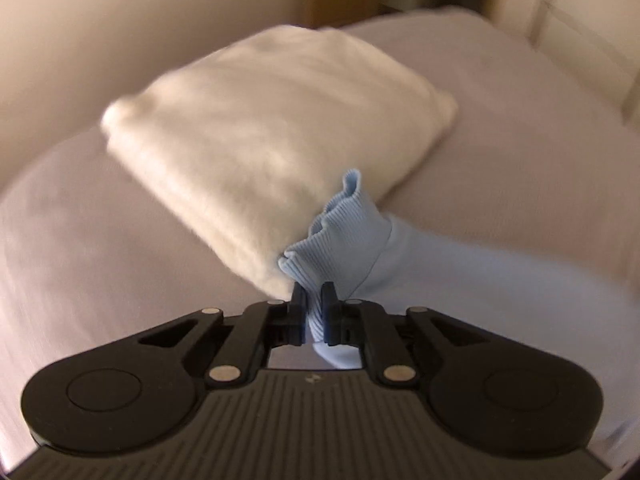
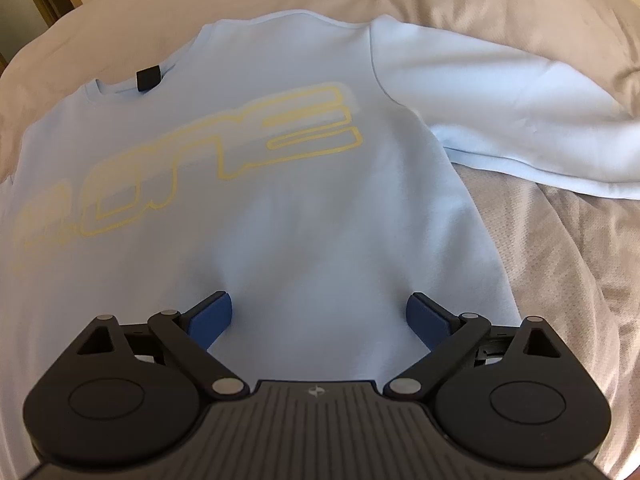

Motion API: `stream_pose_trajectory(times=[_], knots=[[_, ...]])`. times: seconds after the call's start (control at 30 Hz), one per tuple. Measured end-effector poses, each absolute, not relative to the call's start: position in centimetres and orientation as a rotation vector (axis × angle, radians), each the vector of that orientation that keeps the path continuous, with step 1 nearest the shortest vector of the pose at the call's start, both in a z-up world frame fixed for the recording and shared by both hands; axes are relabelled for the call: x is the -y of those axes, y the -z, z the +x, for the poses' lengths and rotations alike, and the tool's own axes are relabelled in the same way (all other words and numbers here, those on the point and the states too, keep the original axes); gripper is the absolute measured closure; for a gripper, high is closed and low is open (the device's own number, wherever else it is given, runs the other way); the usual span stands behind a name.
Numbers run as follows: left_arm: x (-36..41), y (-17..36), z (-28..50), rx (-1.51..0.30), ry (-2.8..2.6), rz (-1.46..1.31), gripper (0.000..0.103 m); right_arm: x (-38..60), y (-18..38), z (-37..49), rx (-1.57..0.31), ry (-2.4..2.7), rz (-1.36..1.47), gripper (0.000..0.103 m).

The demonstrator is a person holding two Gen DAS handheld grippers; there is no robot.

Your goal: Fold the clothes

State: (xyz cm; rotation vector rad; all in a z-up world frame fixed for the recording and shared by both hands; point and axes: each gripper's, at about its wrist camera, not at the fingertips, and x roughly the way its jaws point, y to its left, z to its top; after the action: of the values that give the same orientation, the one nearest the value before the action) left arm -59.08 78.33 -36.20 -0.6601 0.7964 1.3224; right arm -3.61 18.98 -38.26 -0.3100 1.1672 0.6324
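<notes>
Left gripper clamped on ribbed cuff, frame centre, likely to swing sleeve inward. Right gripper spread wide over pale blue sweatshirt, flat on bed. Folded cream garment upper left.

ribbed knit cuff, matt cotton sweatshirt

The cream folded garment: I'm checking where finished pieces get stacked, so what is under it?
The cream folded garment lies on the pale bedsheet. Its own bulk hides anything directly beneath.
</notes>
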Motion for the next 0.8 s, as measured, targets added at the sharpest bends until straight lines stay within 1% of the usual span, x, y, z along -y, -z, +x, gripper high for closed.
stream_pose_trajectory(times=[0.07, 0.1, 0.13, 0.17, 0.2, 0.23, 0.27, 0.3, 0.4, 0.5, 0.53, 0.57, 0.67, 0.7, 0.8], knots=[[-77.4, 36.4, -57.7, -0.901, -1.293, -0.511, 0.090, -18.6, 38.0, -3.5, -1.167, -0.626, -0.303, 0.007], [-76.7, 36.3, -56.9, -0.949, -1.295, -0.433, 0.083, -18.3, 37.9, -3.4, -1.167, -0.623, -0.300, 0.007], [-75.7, 36.0, -56.3, -0.992, -1.312, -0.359, 0.067, -17.9, 37.6, -3.4, -1.165, -0.617, -0.296, 0.007], [-74.7, 35.8, -55.7, -1.034, -1.328, -0.284, 0.063, -17.4, 37.3, -3.4, -1.160, -0.611, -0.290, 0.007], [-73.8, 35.5, -55.6, -1.063, -1.343, -0.248, 0.063, -16.7, 36.9, -3.3, -1.155, -0.605, -0.279, 0.007], [-72.8, 35.0, -56.2, -1.074, -1.355, -0.285, 0.064, -15.7, 36.4, -3.2, -1.155, -0.593, -0.261, 0.007], [-71.7, 34.5, -57.1, -1.073, -1.361, -0.368, 0.066, -14.7, 35.9, -3.1, -1.155, -0.581, -0.243, 0.007], [-70.5, 33.9, -58.0, -1.066, -1.348, -0.475, 0.071, -13.7, 35.5, -3.0, -1.155, -0.569, -0.225, 0.007], [-65.2, 32.8, -58.3, -1.014, -1.118, -0.784, 0.072, -9.5, 34.5, -2.4, -1.180, -0.518, -0.169, 0.007], [-58.9, 32.9, -56.4, -0.965, -0.813, -0.991, 0.066, -5.4, 34.6, -2.1, -1.225, -0.481, -0.118, 0.007], [-57.0, 33.3, -55.7, -0.956, -0.742, -1.037, 0.062, -4.0, 34.8, -2.0, -1.243, -0.473, -0.099, 0.008], [-55.2, 33.7, -55.1, -0.953, -0.687, -1.070, 0.061, -2.9, 35.1, -1.9, -1.259, -0.474, -0.080, 0.009], [-51.2, 35.3, -54.3, -0.964, -0.653, -1.116, 0.058, 0.1, 36.3, -1.7, -1.299, -0.493, -0.030, 0.010], [-50.3, 35.9, -54.2, -0.962, -0.645, -1.141, 0.056, 0.9, 36.7, -1.5, -1.310, -0.502, -0.014, 0.012], [-48.9, 36.9, -54.1, -0.944, -0.679, -1.153, 0.055, 3.0, 37.5, -1.0, -1.339, -0.575, 0.081, 0.013]])
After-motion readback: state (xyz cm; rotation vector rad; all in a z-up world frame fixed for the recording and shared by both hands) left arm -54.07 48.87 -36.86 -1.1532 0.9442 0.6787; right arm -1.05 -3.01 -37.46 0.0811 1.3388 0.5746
